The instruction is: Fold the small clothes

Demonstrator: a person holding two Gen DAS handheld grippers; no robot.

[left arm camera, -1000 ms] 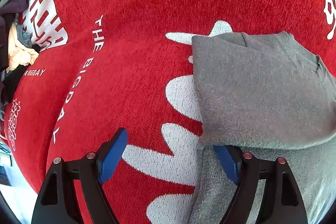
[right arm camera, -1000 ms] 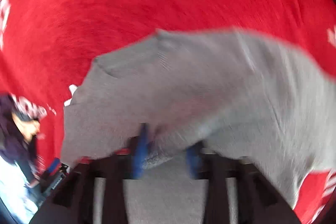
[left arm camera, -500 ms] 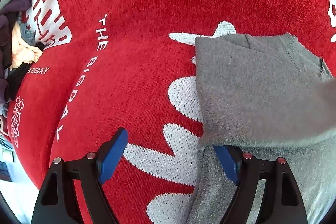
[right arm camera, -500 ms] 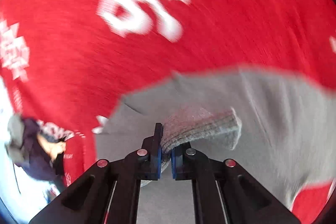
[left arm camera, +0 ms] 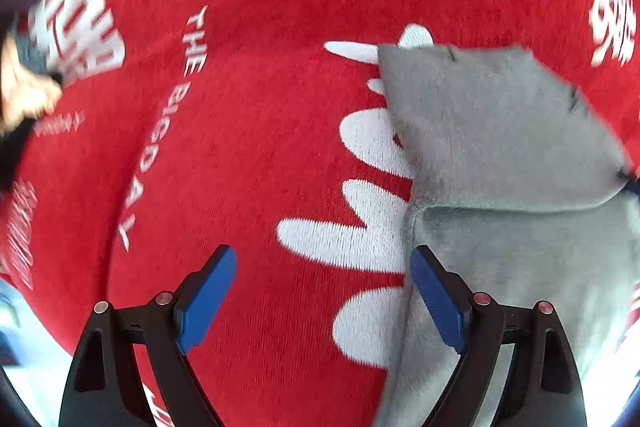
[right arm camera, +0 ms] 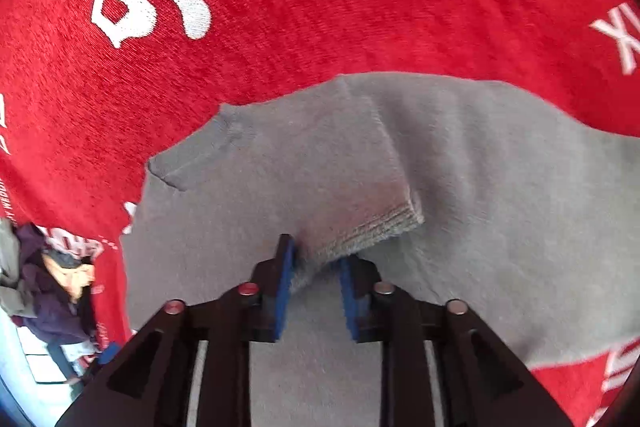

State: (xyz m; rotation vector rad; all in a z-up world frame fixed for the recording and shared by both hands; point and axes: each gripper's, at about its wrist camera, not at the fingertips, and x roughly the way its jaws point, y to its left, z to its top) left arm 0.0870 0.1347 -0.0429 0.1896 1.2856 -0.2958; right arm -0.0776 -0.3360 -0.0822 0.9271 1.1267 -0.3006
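Note:
A small grey sweater (left arm camera: 500, 131) lies on a red cloth (left arm camera: 260, 131) with white lettering. In the left wrist view it fills the right side, with a sleeve folded over the body. My left gripper (left arm camera: 324, 287) is open and empty over the sweater's left edge. In the right wrist view the grey sweater (right arm camera: 480, 167) spreads across the middle, and its ribbed sleeve cuff (right arm camera: 376, 227) lies folded onto the body. My right gripper (right arm camera: 316, 267) has its jaws parted around the cuff's end, which sits loosely between the blue pads.
A pile of dark and tan clothes (right arm camera: 44, 275) lies at the left edge of the red cloth; it also shows in the left wrist view (left arm camera: 20, 95). The cloth's edge and a pale floor (left arm camera: 24, 327) show at lower left.
My right gripper was shut on the sleeve cuff half a second ago; now its jaws have parted and the cuff rests on the sweater body. The left gripper has shifted slightly and stays open.

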